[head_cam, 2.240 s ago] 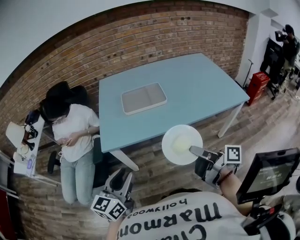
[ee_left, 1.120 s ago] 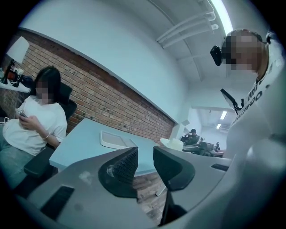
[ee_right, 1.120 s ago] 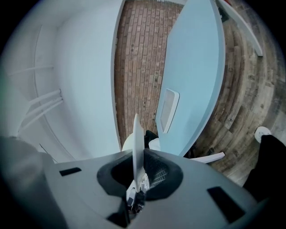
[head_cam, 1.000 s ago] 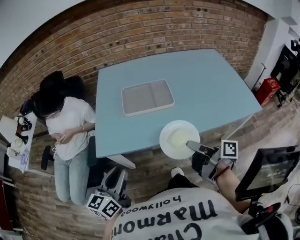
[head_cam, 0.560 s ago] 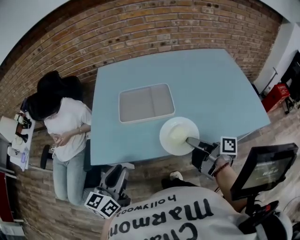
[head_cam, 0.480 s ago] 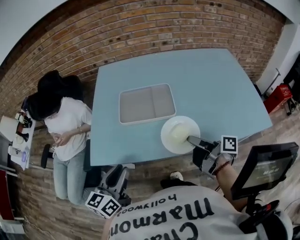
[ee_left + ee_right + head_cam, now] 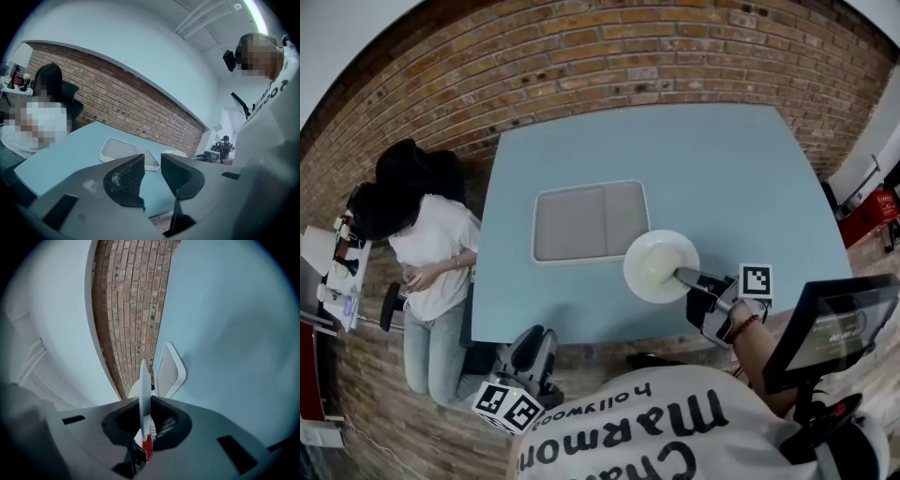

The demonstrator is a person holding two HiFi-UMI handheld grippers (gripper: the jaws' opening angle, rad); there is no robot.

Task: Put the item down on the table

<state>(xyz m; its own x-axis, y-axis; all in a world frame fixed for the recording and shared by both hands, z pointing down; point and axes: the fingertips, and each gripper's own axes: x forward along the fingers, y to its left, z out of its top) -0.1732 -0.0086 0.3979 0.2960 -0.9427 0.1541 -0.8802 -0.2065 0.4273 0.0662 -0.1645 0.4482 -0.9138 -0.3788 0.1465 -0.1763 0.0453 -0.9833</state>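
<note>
A round white plate (image 7: pixel 660 266) hangs over the near part of the light blue table (image 7: pixel 712 178), just right of the grey tray. My right gripper (image 7: pixel 682 275) is shut on the plate's near rim; in the right gripper view the plate (image 7: pixel 144 390) shows edge-on between the jaws. My left gripper (image 7: pixel 532 361) is low at the bottom left, off the table's near edge. Its jaws stand slightly apart with nothing between them, and the fingertips (image 7: pixel 136 174) point over the table.
A grey two-part tray (image 7: pixel 590 221) lies near the table's middle. A person in a white shirt (image 7: pixel 431 262) sits at the table's left side beside a side table (image 7: pixel 328 272). A brick wall (image 7: pixel 581 56) runs behind. A screen (image 7: pixel 830 328) stands at the right.
The plate in my right gripper has come from off the table's near edge to over the tabletop, close to the tray. The left gripper has stayed low at the bottom left.
</note>
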